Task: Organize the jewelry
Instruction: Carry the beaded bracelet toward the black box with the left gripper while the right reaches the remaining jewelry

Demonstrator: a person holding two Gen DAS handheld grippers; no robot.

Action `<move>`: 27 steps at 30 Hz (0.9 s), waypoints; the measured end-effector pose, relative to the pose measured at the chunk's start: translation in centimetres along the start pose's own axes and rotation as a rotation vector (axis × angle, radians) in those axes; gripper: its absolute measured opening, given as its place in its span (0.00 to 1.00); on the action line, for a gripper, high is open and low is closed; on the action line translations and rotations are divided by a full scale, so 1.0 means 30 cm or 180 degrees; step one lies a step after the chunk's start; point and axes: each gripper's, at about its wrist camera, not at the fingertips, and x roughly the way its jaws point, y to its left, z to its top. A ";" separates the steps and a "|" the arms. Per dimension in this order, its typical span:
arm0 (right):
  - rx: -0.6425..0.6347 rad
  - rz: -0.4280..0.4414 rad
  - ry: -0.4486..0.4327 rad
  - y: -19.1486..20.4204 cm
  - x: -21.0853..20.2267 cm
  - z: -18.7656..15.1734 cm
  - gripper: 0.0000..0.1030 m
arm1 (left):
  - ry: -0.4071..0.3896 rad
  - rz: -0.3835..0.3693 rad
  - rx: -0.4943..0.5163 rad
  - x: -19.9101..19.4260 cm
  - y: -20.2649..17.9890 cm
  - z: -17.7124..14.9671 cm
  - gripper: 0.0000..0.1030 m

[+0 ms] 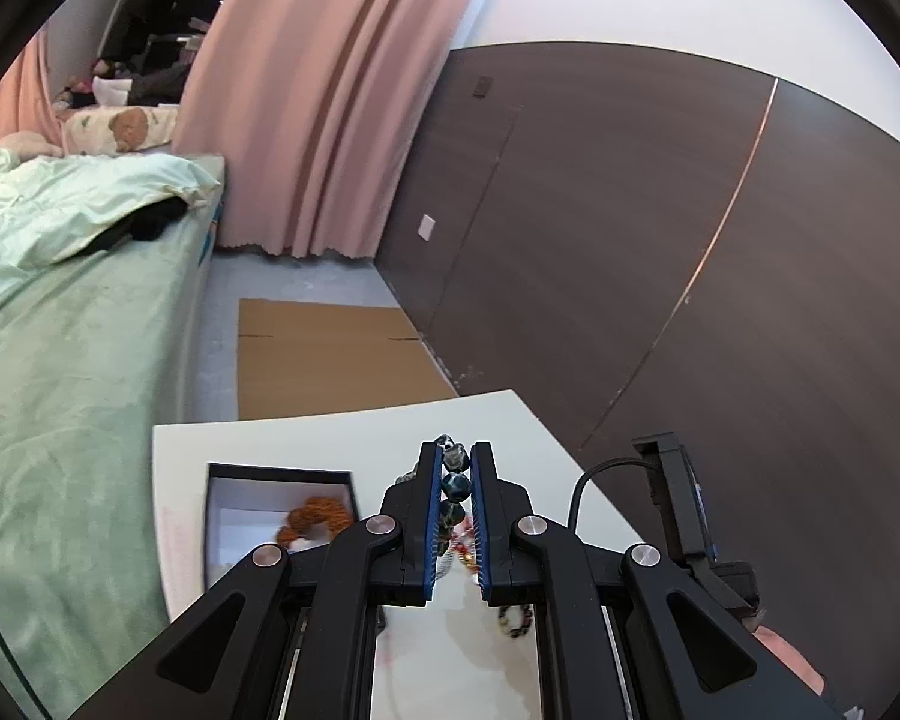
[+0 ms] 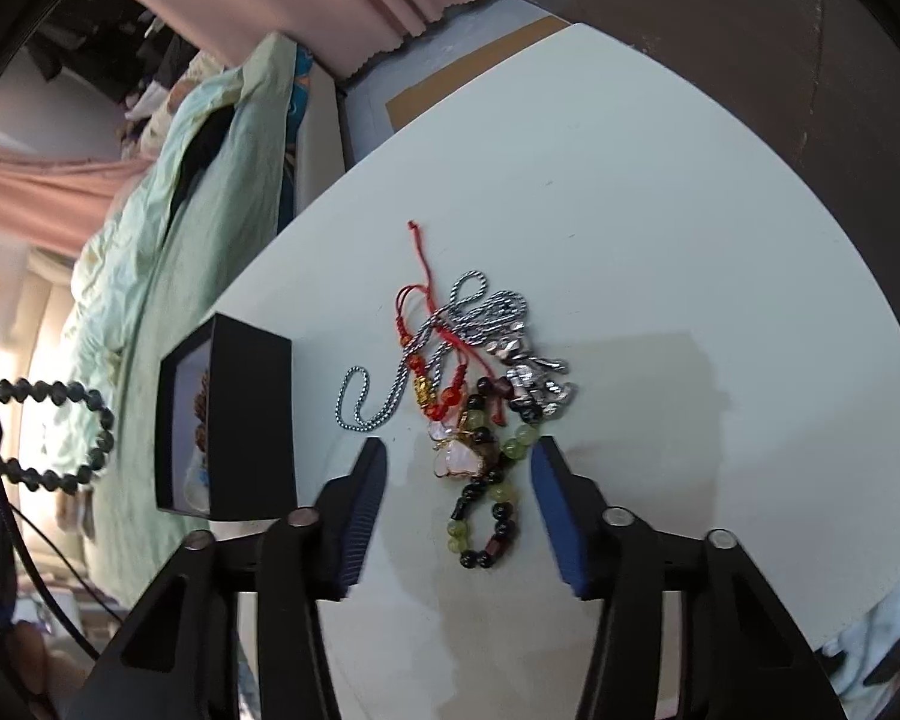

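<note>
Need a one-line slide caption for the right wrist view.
Right gripper open over tangled jewelry pile on white table, beside open black box.

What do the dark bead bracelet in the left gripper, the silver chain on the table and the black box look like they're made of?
Dark bead bracelet: faceted, glossy beads, probably glass or polished stone.
Silver chain: fine shiny links, looks like metal.
Black box: matte black outside, white inside, likely cardboard.
</note>
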 end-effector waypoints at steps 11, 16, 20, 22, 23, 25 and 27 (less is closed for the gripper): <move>-0.0070 -0.0117 -0.0044 -0.006 0.001 -0.016 0.07 | -0.0010 0.0125 -0.0132 -0.029 0.089 -0.005 0.09; -0.0017 -0.0006 -0.0142 -0.008 -0.039 -0.015 0.05 | 0.0020 0.0212 -0.0198 -0.025 0.125 -0.012 0.09; 0.0026 0.0111 -0.0227 -0.016 -0.081 -0.023 0.04 | 0.0112 0.0295 -0.0274 0.007 0.159 -0.024 0.09; 0.0058 0.0208 -0.0281 -0.023 -0.105 -0.026 0.04 | 0.0175 0.0330 -0.0312 0.033 0.172 -0.032 0.09; 0.0071 0.0246 -0.0305 -0.024 -0.114 -0.027 0.04 | 0.0203 0.0337 -0.0323 0.042 0.176 -0.036 0.09; 0.0090 0.0333 -0.0352 -0.023 -0.135 -0.031 0.04 | 0.0276 0.0322 -0.0350 0.065 0.183 -0.046 0.09; 0.0102 0.0402 -0.0371 -0.001 -0.138 -0.032 0.04 | 0.0374 0.0321 -0.0370 0.092 0.183 -0.055 0.09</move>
